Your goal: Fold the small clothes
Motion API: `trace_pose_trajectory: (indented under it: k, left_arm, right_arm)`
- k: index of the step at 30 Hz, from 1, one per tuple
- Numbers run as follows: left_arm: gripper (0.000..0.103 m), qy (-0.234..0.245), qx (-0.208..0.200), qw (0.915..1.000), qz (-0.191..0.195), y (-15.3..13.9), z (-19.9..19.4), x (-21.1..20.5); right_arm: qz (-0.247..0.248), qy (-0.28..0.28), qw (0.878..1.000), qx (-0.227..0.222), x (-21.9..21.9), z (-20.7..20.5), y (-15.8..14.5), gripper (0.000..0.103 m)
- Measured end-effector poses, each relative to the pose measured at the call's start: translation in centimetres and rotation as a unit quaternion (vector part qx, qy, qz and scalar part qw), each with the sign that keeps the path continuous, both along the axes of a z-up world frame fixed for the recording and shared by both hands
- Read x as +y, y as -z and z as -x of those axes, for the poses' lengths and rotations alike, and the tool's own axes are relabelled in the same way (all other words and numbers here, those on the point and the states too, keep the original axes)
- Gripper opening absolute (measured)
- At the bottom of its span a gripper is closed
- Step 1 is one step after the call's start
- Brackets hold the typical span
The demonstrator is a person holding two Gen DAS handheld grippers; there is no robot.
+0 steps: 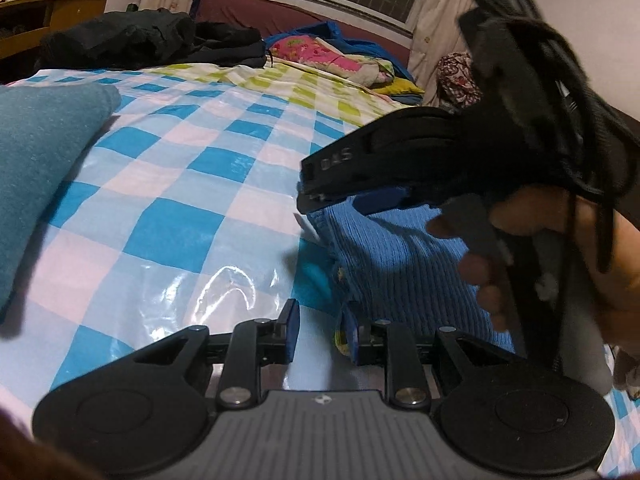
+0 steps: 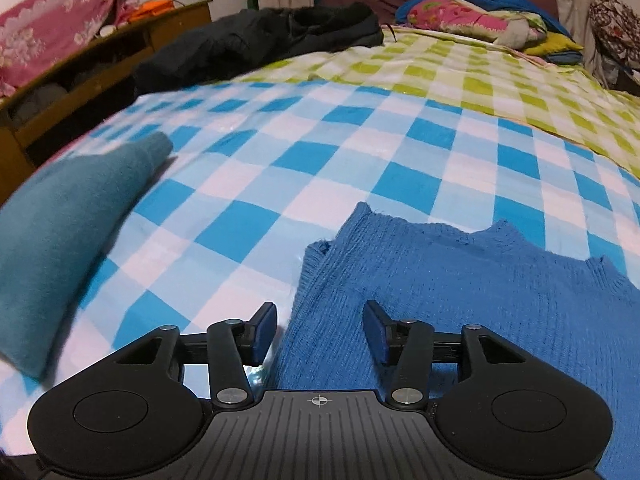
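Note:
A blue knit sweater [image 2: 460,288] lies on the blue-and-white checked bed sheet [image 2: 280,168]. My right gripper [image 2: 320,330] is open, its fingers straddling the sweater's left edge just above it. In the left wrist view the sweater [image 1: 400,264] lies ahead to the right. My left gripper [image 1: 320,330] is open and low at the sweater's near left edge, its right finger beside a yellow-trimmed hem. The right gripper [image 1: 340,188] appears there too, held by a hand over the sweater.
A folded teal garment [image 2: 68,216] lies at the left of the bed; it also shows in the left wrist view [image 1: 36,160]. Dark clothes [image 2: 256,44] and colourful bedding [image 2: 472,16] lie at the far end. A wooden cabinet [image 2: 80,80] stands left.

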State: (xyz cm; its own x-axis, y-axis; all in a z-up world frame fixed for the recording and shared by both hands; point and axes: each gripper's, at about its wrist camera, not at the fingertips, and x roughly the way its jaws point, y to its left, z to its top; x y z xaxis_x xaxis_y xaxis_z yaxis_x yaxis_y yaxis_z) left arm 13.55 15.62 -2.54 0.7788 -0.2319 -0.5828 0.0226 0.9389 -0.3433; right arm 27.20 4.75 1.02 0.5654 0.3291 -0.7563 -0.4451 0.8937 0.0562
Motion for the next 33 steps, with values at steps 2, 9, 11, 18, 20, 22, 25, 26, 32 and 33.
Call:
trace_pose_trajectory:
  k: [2,9,11,18,20,22,25,26,32,33]
  left_arm:
    - [0.030,0.002,0.000,1.0000,0.000,0.0,0.0,0.0]
    - [0.030,0.003,-0.002,1.0000,0.003,-0.1,0.1,0.1]
    - [0.030,0.005,-0.003,1.0000,0.003,-0.1,0.2,0.0]
    - [0.030,0.013,-0.008,0.9999,0.005,-0.3,0.3,-0.1]
    - [0.030,0.015,-0.009,0.9998,0.004,-0.3,0.3,-0.1]
    - [0.030,0.015,-0.008,0.9998,0.007,-0.3,0.2,-0.1]
    - [0.031,0.017,-0.008,0.9998,0.007,-0.3,0.2,-0.2]
    - [0.031,0.019,-0.008,0.9998,0.007,-0.2,0.3,-0.3]
    - [0.031,0.025,-0.012,0.9996,0.004,-0.4,0.3,-0.5]
    - [0.031,0.024,-0.011,0.9996,0.005,-0.4,0.3,-0.5]
  right_arm:
    - [0.016,0.000,1.000,-0.006,0.5,-0.2,0.2,0.050]
    - [0.055,-0.010,0.998,-0.022,1.8,0.0,0.6,0.050]
    - [0.054,-0.009,0.998,-0.023,1.8,0.0,0.6,0.050]
    - [0.063,-0.012,0.998,-0.022,1.9,-0.1,0.6,0.050]
    - [0.057,-0.009,0.998,-0.019,1.8,-0.1,0.6,0.050]
    - [0.050,-0.007,0.999,-0.015,1.6,-0.3,0.6,0.050]
    - [0.048,-0.004,0.999,-0.013,1.5,-0.4,0.7,0.050]
    - [0.049,-0.004,0.999,-0.013,1.5,-0.4,0.6,0.050]
    - [0.053,-0.006,0.998,-0.014,1.5,-0.4,0.5,0.050]
    - [0.049,-0.004,0.999,-0.014,1.5,-0.4,0.5,0.050]
